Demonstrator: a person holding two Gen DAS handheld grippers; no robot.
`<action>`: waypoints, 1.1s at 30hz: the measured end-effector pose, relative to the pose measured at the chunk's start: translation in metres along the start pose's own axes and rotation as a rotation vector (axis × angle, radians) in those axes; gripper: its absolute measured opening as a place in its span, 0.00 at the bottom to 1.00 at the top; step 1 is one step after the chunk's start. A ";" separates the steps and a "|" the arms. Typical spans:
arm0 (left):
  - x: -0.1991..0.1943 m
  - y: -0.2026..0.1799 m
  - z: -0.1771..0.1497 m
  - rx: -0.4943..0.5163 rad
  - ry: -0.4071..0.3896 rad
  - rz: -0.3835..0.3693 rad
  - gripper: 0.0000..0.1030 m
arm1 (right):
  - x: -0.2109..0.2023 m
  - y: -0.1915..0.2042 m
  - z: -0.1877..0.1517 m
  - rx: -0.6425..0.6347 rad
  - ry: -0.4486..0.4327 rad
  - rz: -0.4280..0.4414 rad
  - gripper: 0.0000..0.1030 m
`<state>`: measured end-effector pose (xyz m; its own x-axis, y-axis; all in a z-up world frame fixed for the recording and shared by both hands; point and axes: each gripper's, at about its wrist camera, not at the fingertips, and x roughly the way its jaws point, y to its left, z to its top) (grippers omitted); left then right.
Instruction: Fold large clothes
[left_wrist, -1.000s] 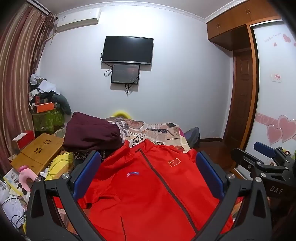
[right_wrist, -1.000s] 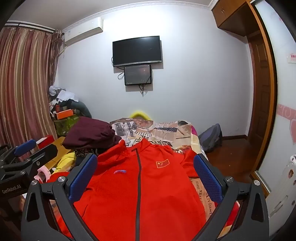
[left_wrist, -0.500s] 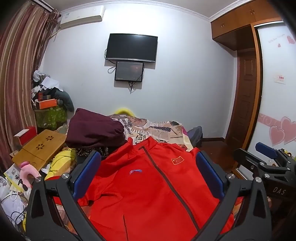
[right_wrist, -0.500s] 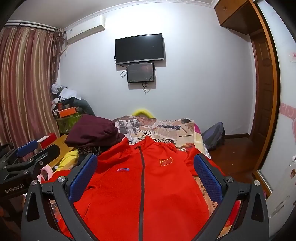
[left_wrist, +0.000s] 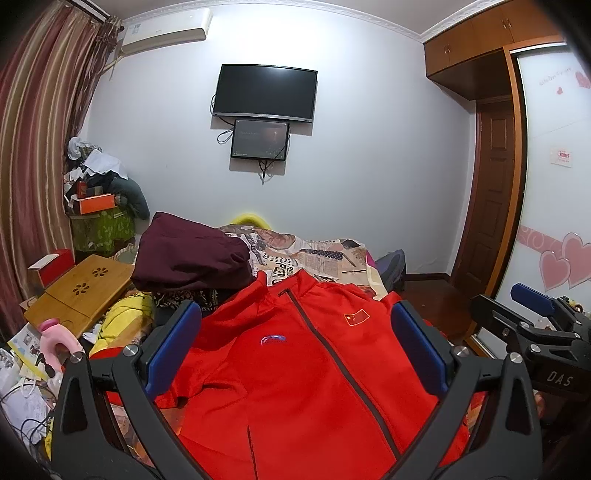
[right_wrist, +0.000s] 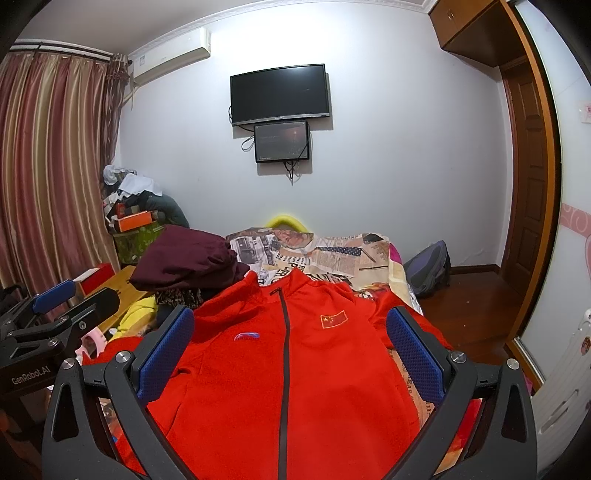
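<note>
A red zip-up jacket (left_wrist: 295, 369) (right_wrist: 288, 369) lies face up and spread flat on the bed, collar towards the far wall, with a small flag patch and a blue logo on the chest. My left gripper (left_wrist: 295, 347) hovers above its lower half, open, nothing between its blue pads. My right gripper (right_wrist: 290, 343) is also open and empty over the jacket. In the left wrist view the right gripper (left_wrist: 532, 332) shows at the right edge; in the right wrist view the left gripper (right_wrist: 55, 317) shows at the left edge.
A maroon garment (left_wrist: 188, 254) is heaped on the bed's far left, on a newspaper-print bedspread (right_wrist: 325, 254). A wooden lap table (left_wrist: 77, 291), yellow cloth and clutter lie left of the bed. A dark backpack (right_wrist: 428, 269) sits on the floor at right, near a wooden door.
Both views have shifted slightly, with the room sitting lower in frame, so both grippers tilted up a little. The jacket has not moved and both grippers stay open.
</note>
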<state>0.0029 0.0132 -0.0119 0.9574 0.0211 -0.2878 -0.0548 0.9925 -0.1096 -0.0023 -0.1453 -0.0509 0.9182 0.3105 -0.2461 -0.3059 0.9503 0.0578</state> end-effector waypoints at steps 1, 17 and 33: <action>0.001 0.000 0.000 0.000 0.000 0.000 1.00 | 0.000 0.000 0.000 0.000 0.000 0.000 1.00; 0.002 0.001 -0.001 0.002 0.004 0.001 1.00 | 0.001 0.001 -0.001 0.002 0.003 0.000 1.00; 0.004 0.004 -0.005 -0.005 0.013 0.003 1.00 | 0.001 -0.001 -0.002 0.001 0.003 0.001 1.00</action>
<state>0.0050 0.0162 -0.0181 0.9535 0.0226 -0.3006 -0.0591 0.9918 -0.1131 -0.0017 -0.1457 -0.0533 0.9171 0.3115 -0.2487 -0.3066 0.9500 0.0591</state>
